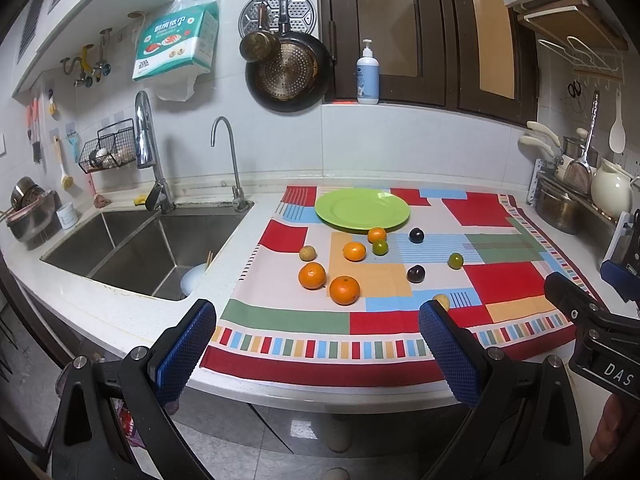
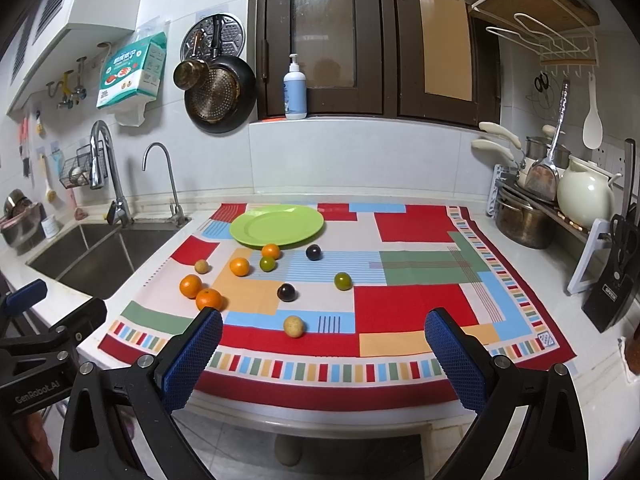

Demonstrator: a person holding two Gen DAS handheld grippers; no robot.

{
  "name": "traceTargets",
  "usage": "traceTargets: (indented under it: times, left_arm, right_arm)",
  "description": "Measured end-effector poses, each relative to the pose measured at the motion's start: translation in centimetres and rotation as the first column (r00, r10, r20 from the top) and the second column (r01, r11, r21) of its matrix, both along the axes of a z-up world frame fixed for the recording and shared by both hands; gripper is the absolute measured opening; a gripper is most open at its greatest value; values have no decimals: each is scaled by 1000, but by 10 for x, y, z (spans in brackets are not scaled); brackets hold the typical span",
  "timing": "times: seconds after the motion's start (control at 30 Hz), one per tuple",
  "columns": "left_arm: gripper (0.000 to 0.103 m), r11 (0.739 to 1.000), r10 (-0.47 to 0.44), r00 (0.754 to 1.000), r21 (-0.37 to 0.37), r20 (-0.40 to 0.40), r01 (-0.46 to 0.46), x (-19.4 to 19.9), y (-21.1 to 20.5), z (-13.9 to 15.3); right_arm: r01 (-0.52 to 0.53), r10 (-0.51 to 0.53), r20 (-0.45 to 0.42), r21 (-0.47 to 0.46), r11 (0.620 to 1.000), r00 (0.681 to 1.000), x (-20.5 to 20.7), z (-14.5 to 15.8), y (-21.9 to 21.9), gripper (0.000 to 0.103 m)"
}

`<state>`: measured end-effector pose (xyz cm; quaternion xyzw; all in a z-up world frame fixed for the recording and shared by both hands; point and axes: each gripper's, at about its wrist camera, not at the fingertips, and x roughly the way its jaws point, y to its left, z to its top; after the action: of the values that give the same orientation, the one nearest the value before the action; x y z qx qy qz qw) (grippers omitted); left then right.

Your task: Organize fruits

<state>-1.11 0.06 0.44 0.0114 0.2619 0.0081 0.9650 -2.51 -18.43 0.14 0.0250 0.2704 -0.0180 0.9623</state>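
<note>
A lime-green plate (image 2: pixel 276 224) sits on a cloth (image 2: pixel 416 304) patterned in red, blue, orange and green blocks (striped border); oranges (image 2: pixel 208 299) bright, plums (image 2: pixel 286 292) seemingly dark purple.

Green plate (image 2: pixel 276 224): round, bare, flat at the cloth's far left.
Oranges, four: two large (image 2: pixel 191 285) (image 2: pixel 208 299) touching at near left; two smaller (image 2: pixel 240 267) (image 2: pixel 271 251), the farther just beside the plate's rim.
Green fruits, two (image 2: pixel 267 264) (image 2: pixel 343 281): one beside the small orange, one apart to the right.
Dark plums, two (image 2: pixel 313 252) (image 2: pixel 286 292).
Tan fruits, two (image 2: pixel 201 267) (image 2: pixel 293 326): small; one nearest the front edge.
</note>
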Motion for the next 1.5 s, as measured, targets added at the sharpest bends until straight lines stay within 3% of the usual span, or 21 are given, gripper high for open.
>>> traceTargets:
  times: [0.87, 1.13, 1.5]
  left_arm:
    - [103, 1000, -24, 999, -2, -35, 24, 17, 3, -14]
    - [93, 998, -67, 994, -2, -87, 67, 48, 3, -31]
    - [90, 990, -138, 971, -7, -197, 139, 112, -1, -62]
  right_arm:
    - [-5, 5, -42, -12, 1000, 999, 11, -11, 7, 102]
    - [-17, 16, -90, -15, 1000, 996, 32, -28, 14, 102]
    - [8, -6, -202, 8, 1000, 979, 83, -62, 17, 97]
